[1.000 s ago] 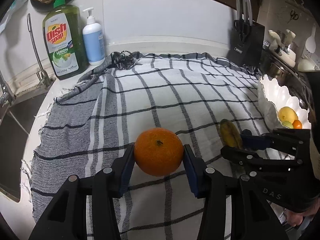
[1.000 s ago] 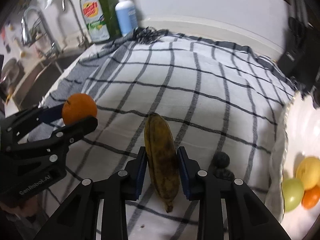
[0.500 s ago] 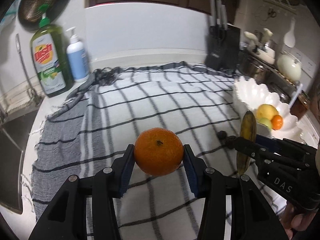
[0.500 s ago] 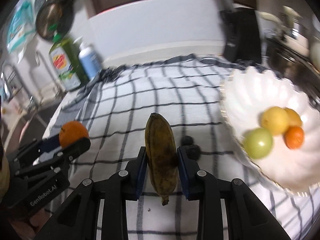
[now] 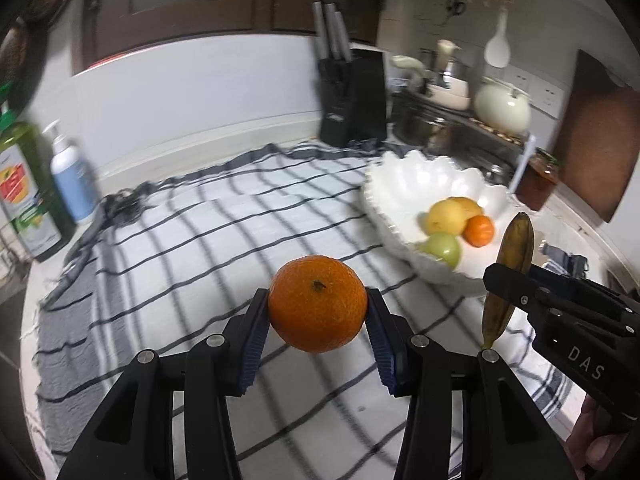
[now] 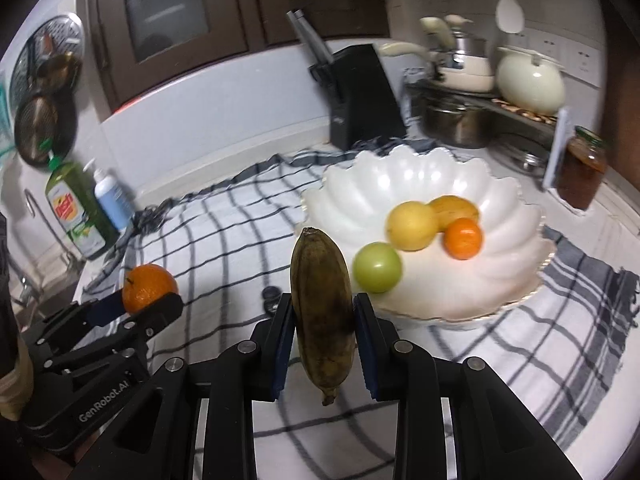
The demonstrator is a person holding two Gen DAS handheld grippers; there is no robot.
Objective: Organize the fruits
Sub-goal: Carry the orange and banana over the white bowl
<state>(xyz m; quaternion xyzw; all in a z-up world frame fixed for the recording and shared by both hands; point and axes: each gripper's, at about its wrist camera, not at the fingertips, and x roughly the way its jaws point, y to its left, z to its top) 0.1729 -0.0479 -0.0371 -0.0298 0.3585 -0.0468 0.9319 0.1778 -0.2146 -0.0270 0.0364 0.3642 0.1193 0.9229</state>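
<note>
Orange (image 5: 317,303) clenched in the left gripper (image 5: 316,332), browned banana (image 6: 322,312) in the right gripper (image 6: 322,344), both aloft near the white bowl (image 6: 400,184). Lower each gently beside the fruits, probably four, already there.

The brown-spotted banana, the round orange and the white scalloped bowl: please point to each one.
brown-spotted banana (image 6: 322,312), right wrist view, middle of its peel.
round orange (image 5: 317,304), left wrist view, centre of its skin.
white scalloped bowl (image 6: 400,176), right wrist view, bare inner wall.
</note>
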